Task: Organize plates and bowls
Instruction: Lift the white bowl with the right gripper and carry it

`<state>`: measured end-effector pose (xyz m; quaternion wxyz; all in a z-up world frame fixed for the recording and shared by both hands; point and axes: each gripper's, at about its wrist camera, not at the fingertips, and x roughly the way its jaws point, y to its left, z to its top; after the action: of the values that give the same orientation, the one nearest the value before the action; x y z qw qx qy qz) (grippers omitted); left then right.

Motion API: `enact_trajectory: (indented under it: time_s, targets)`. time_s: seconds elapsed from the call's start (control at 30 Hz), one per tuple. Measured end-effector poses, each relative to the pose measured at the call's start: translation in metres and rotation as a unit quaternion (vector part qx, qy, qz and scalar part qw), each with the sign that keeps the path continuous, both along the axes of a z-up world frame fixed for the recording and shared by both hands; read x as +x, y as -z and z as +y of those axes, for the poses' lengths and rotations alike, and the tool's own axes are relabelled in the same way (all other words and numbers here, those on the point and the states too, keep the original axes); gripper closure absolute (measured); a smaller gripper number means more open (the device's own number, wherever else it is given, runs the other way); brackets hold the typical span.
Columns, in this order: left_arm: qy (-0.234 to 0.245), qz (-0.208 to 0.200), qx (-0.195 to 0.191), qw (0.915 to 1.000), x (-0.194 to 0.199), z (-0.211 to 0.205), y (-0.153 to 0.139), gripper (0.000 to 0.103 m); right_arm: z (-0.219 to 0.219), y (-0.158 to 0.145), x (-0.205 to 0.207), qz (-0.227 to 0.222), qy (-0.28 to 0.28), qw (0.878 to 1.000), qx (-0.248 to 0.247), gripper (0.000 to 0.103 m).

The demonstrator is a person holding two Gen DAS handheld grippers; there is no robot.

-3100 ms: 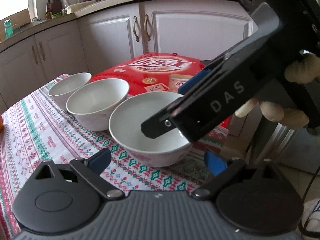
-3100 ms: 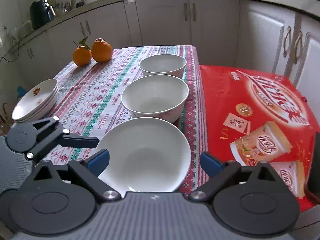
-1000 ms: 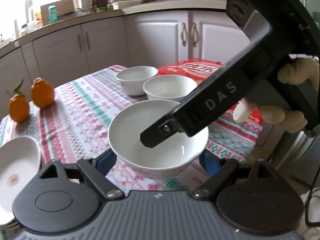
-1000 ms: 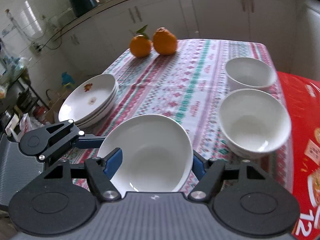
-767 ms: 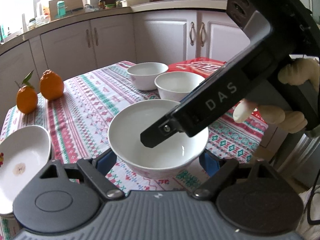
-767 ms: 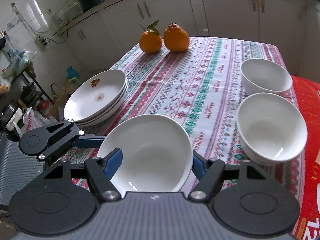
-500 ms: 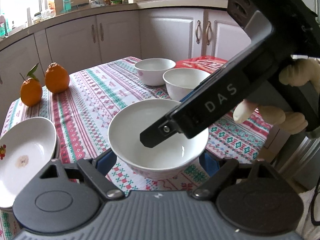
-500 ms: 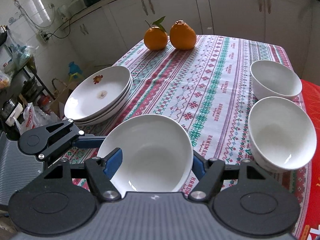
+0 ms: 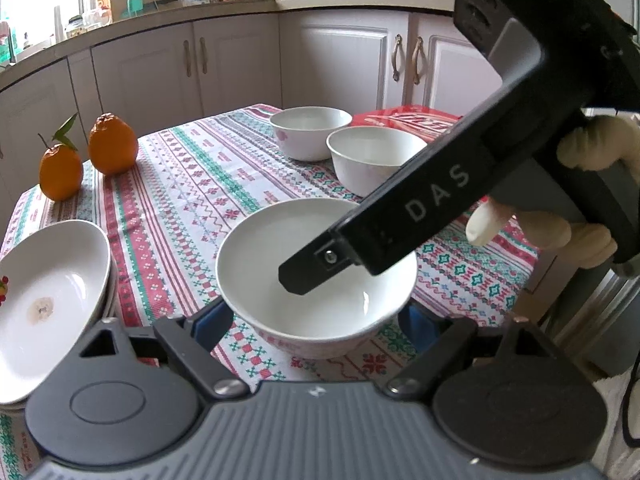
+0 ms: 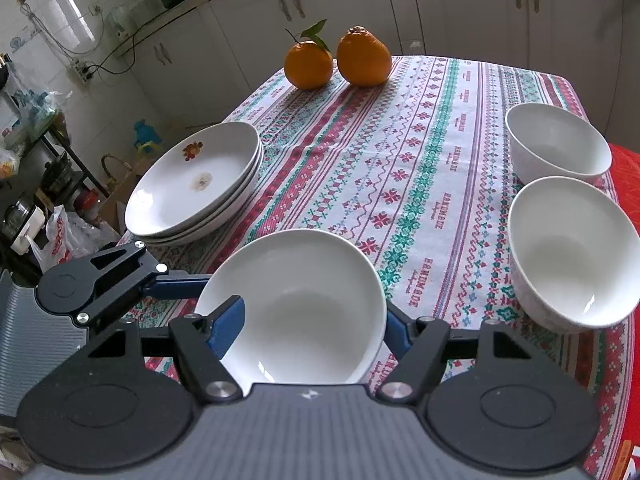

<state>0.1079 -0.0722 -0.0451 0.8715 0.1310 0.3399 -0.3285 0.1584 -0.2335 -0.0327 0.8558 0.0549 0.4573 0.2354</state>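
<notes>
Here, three empty white bowls (image 10: 294, 304) sit beside stacked plates (image 10: 192, 184).

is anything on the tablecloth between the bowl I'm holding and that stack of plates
Nothing visible. The held bowl hangs in both grippers just right of the plate stack, with only bare tablecloth between them. The oranges and the other two bowls sit well aside.

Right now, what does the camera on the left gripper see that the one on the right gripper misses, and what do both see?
Only the left wrist view shows the right gripper's long black body, marked DAS, and the gloved hand holding it.

Only the right wrist view shows the floor clutter left of the table, the wall socket and the flower on the top plate.

Both show the held bowl, two more bowls, two oranges, the plate stack and the patterned tablecloth.
</notes>
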Motion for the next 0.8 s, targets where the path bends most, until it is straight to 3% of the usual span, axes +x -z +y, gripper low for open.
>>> enact_trajectory:
  time_s: [0.57,0.8]
  targets:
    - [0.003,0.004,0.000,1.0000,0.0011,-0.0004,0.0035,0.014,-0.0013,0.0054,-0.0014,0.002,0.004,1.000,0.001,0.025]
    - [0.012,0.005,0.006,0.9999,0.0011,-0.0013,0.0023,0.009,0.0010,0.0039,-0.0075,-0.010,-0.005,1.000,0.004,0.004]
